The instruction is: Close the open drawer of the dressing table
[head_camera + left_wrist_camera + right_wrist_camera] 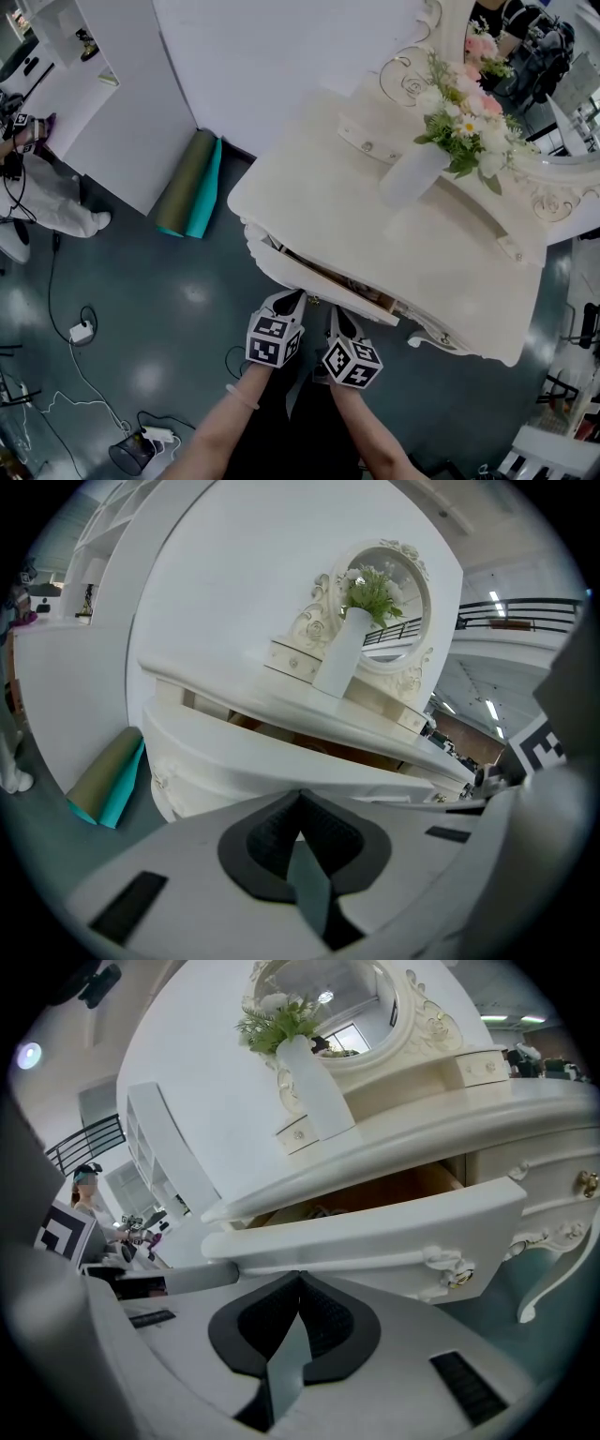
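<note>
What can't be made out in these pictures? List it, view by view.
- Inside of the drawer: head view, the tabletop overhangs it; both gripper views, the drawer front blocks it.
- Whether the left tongs or right tongs touch the drawer front: head view too small there, gripper views give no depth.
- The mirror: head view, cut off by the right edge.

The cream tabletop (309, 178) carries a white vase (412, 173) of pink and white flowers (464, 117) near its back edge, just before the oval mirror (548, 94). Low drawer units (368, 142) sit along that edge, on either side of the vase.
</note>
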`<state>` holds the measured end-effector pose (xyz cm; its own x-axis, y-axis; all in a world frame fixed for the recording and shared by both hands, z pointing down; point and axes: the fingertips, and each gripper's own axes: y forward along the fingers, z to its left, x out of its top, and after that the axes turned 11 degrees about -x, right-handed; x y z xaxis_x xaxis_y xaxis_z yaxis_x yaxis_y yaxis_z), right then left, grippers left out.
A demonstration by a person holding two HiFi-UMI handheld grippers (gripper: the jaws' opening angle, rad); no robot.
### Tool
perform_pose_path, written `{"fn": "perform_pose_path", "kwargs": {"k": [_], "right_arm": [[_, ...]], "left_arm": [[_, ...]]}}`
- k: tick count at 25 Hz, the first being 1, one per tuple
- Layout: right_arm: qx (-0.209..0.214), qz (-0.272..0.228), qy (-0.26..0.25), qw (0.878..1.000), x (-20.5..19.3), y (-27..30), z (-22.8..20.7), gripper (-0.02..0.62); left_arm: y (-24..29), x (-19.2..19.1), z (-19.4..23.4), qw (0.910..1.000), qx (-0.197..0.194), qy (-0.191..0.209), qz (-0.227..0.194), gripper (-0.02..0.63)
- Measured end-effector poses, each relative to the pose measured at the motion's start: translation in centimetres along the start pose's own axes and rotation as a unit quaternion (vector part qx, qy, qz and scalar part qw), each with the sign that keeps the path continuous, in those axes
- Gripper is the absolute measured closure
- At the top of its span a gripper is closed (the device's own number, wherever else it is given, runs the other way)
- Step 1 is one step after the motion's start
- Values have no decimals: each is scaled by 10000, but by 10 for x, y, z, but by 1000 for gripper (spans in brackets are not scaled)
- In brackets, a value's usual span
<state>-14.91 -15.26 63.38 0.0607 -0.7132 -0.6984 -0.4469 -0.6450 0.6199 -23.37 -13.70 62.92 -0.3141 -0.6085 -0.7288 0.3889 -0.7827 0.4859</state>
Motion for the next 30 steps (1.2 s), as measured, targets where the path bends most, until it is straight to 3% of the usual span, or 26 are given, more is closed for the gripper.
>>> {"fn": "perform_pose_path", "kwargs": {"k": [30], "right_arm": [[-197, -189, -17, 9996, 27, 27, -18, 568]], "left_arm": [[28, 21, 7, 9999, -94, -94, -32, 591]]}}
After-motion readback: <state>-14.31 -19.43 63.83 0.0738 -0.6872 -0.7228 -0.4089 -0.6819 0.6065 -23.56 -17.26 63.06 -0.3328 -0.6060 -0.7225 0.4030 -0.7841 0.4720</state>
